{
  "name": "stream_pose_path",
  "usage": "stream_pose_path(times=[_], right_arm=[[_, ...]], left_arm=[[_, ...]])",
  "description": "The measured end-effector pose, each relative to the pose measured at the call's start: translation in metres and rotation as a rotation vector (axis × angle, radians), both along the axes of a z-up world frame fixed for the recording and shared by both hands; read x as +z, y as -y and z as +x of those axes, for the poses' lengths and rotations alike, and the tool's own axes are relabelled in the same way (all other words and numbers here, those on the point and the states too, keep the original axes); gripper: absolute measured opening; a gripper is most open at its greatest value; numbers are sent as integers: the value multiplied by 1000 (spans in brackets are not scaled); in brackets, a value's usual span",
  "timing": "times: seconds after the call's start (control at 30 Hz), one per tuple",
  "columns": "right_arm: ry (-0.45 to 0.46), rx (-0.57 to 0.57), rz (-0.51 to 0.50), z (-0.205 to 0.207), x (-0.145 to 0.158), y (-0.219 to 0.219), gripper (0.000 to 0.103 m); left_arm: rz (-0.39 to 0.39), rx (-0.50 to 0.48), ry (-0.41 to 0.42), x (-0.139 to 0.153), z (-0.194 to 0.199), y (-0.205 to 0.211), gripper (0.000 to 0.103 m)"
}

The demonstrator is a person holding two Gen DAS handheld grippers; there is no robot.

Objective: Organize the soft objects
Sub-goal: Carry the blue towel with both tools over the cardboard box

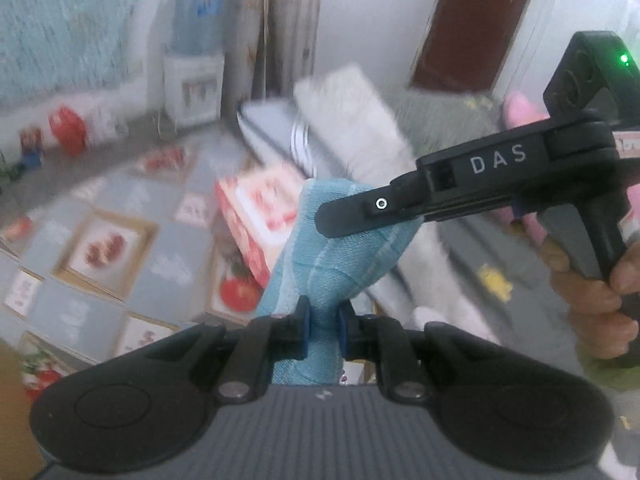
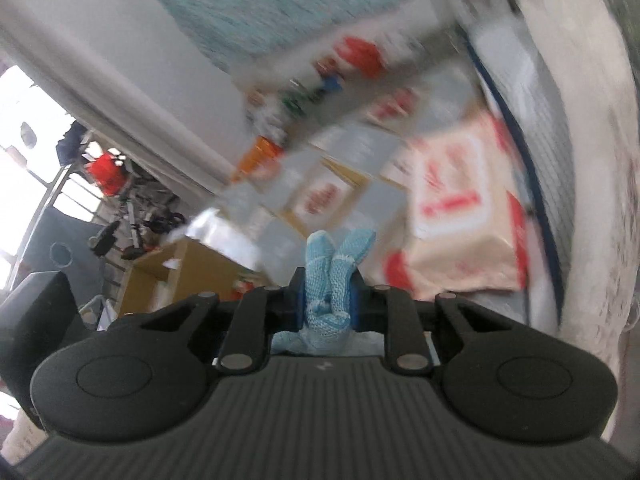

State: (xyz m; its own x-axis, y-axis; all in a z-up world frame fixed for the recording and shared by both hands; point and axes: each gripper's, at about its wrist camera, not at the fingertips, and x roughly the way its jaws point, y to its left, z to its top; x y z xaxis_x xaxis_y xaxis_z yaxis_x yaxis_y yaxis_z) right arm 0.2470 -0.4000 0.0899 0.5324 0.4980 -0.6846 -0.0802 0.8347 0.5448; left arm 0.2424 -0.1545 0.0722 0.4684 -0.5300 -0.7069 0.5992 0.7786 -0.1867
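Left gripper (image 1: pixel 323 330) clamped on blue cloth (image 1: pixel 344 248) | right gripper (image 2: pixel 326 296) likewise | cloth apparently stretched between them

1. The left wrist view looks from just behind the left hand-held gripper (image 1: pixel 323 330), tilted down over a patterned floor mat (image 1: pixel 100 248), very close to the blue cloth (image 1: pixel 332 256).
2. The right wrist view sits behind the right hand-held gripper (image 2: pixel 325 300), rolled sideways and blurred.
3. Both views share the blue cloth, the mat and a red-and-white box (image 1: pixel 256 216).
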Motion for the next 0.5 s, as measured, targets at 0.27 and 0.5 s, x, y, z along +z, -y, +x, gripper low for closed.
stream_pose_path(times=[0.27, 0.5], right_arm=[[191, 255, 43, -28, 84, -123, 18], [141, 564, 130, -25, 79, -295, 18]], left_arm=[[-41, 212, 164, 63, -92, -130, 14], [-18, 547, 141, 49, -157, -262, 14]])
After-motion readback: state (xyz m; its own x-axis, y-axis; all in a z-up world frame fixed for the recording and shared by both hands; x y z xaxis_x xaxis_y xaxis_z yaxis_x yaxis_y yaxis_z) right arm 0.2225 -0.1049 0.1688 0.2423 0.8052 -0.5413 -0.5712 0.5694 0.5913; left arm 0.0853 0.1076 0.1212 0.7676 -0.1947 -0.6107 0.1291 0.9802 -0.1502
